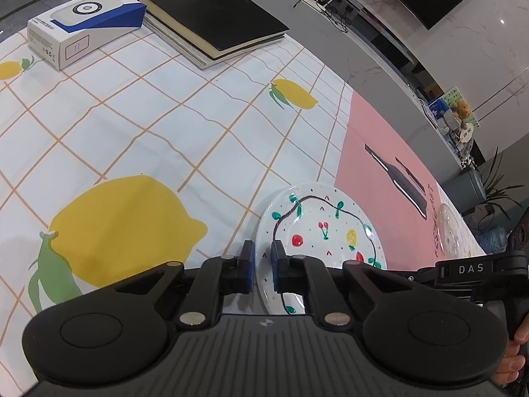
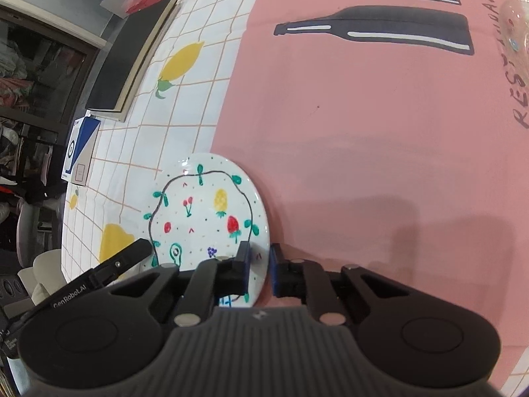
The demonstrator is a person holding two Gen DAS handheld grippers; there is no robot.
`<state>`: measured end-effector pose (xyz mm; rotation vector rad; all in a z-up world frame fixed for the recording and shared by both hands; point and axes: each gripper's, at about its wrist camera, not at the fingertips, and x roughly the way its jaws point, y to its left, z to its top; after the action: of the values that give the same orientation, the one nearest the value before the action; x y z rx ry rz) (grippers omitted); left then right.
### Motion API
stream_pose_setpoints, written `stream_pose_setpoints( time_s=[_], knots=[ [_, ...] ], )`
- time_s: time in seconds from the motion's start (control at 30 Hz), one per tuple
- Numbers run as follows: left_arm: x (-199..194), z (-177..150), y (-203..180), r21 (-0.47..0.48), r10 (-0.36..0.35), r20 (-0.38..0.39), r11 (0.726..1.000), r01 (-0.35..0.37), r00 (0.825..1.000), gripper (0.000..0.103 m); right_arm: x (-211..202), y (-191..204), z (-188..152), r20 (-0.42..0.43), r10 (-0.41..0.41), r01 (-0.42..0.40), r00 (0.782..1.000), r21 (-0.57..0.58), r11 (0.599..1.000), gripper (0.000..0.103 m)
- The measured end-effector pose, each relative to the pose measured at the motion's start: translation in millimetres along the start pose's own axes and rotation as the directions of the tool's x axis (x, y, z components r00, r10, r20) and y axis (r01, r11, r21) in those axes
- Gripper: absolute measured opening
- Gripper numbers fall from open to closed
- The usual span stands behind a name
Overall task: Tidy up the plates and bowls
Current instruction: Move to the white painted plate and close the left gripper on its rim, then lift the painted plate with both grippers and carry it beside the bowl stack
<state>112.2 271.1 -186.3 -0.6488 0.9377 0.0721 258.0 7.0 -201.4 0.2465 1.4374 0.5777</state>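
Note:
A white plate painted with fruit [image 1: 325, 228] lies on the tablecloth where the white checked part meets the pink part. My left gripper [image 1: 263, 261] is shut on the plate's left rim, one finger on each side of the edge. In the right wrist view the same plate [image 2: 205, 211] shows, and my right gripper [image 2: 259, 264] is shut on its right rim. A clear glass dish [image 1: 449, 231] stands on the pink area to the right; it also shows in the right wrist view [image 2: 515, 23].
A stack of black notebooks [image 1: 215, 20] and a white and blue box [image 1: 82, 26] lie at the far side of the table. The tablecloth [image 1: 132, 125] has lemon prints; the pink part [image 2: 363, 132] has bottle prints. A grey counter runs behind.

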Motion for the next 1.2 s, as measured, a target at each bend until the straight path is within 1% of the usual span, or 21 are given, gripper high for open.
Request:
stream_pose_setpoints(
  time_s=[0.23,0.4,0.53,0.73,0.83,0.97,1.07,1.2],
  knots=[
    [-10,-2,-6,0.004,-0.012,0.014,1.0,0.012,1.0,0.011,-17,4,-2,0.038,0.003,-0.002,0.999,-0.018,1.0,0.009],
    [-29,-3,-17,0.004,-0.027,0.046,1.0,0.027,0.999,0.011,-40,9,-8,0.079,0.023,-0.02,0.997,-0.034,0.999,0.008],
    [-52,-6,-34,0.016,-0.052,0.077,0.999,0.051,0.996,0.011,-70,8,-19,0.132,0.056,-0.051,0.99,-0.042,0.998,0.008],
    [-86,-15,-76,0.057,-0.057,0.107,0.997,0.051,0.993,0.011,-126,2,-47,0.218,0.09,-0.08,0.972,-0.056,0.995,0.007],
    [-101,-24,-101,0.089,-0.078,0.118,0.994,0.068,0.99,0.01,-155,-11,-64,0.265,0.106,-0.098,0.958,-0.042,0.994,0.007],
    [-114,-42,-137,0.14,-0.119,0.105,0.985,0.103,0.987,0.01,-193,-37,-92,0.326,0.105,-0.106,0.939,-0.017,0.994,0.007],
    [-115,-59,-165,0.182,-0.148,0.08,0.974,0.131,0.986,0.01,-220,-62,-114,0.367,0.092,-0.101,0.926,0.007,0.995,0.007],
    [-107,-86,-202,0.246,-0.189,0.031,0.953,0.176,0.982,0.01,-252,-100,-142,0.413,0.048,-0.077,0.91,0.055,0.996,0.007]
  ],
)
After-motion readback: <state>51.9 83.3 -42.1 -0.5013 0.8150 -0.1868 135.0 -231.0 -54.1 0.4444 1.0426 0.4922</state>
